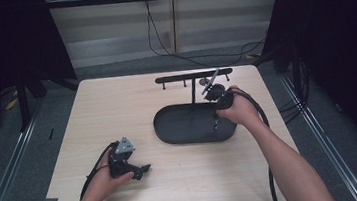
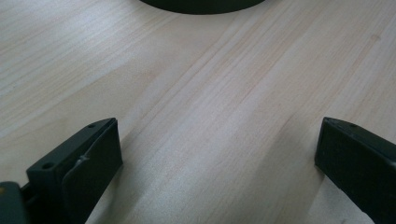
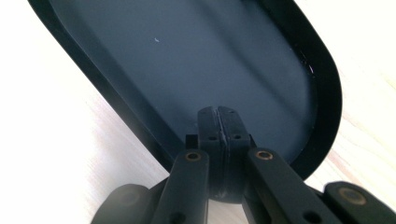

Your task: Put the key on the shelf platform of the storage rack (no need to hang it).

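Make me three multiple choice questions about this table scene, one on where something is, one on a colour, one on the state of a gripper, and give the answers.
1. Where does the left gripper sit?
A. Inside the tray
B. Low over bare wood near the table's front left
C. On the rack's bar

2. What colour is the oval tray?
A. White
B. Red
C. Black

3. How do the right gripper's jaws stand?
A. Pressed together
B. Wide apart
C. Clamped on a cup

Answers:
1 B, since the high view shows it in the left hand over the wooden table, apart from the tray.
2 C, since its rim and floor are black in the high view and the right gripper view.
3 A, since the right gripper view shows the two jaws meeting with no gap over the tray's floor, nothing between them.
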Tool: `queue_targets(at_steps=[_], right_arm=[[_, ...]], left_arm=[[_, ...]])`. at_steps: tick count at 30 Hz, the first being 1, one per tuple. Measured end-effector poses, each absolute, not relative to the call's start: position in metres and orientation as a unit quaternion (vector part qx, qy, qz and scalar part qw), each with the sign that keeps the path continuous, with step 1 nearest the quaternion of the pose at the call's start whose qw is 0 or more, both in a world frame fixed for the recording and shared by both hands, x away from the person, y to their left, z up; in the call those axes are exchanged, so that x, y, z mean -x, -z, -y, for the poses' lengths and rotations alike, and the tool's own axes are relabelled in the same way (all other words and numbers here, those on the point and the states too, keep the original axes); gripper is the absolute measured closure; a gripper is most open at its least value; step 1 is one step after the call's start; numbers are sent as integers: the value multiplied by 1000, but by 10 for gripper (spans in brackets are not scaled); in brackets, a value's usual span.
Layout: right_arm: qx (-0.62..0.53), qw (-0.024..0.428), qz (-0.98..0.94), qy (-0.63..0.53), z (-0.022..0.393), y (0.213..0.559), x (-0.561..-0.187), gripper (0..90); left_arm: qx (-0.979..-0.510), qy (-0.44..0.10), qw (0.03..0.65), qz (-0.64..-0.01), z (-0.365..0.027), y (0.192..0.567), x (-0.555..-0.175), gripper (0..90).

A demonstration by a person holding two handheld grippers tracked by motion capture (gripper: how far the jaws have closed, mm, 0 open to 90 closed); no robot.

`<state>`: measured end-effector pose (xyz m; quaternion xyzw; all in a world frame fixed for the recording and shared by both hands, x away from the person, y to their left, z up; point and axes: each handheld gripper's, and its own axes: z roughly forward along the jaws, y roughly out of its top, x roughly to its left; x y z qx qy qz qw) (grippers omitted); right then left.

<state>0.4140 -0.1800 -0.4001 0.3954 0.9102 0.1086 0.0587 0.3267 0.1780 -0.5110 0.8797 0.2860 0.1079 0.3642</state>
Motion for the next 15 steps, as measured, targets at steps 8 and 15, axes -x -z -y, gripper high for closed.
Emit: queue_targets(at_steps=[8, 15], right_arm=[[-395, 58, -910, -110, 180, 408, -413, 891], [-397, 65, -908, -118, 183, 411, -413, 889]], left_arm=[[-880, -108, 364, -286, -178, 511, -327, 3], [-880, -108, 364, -286, -178, 511, -327, 2]])
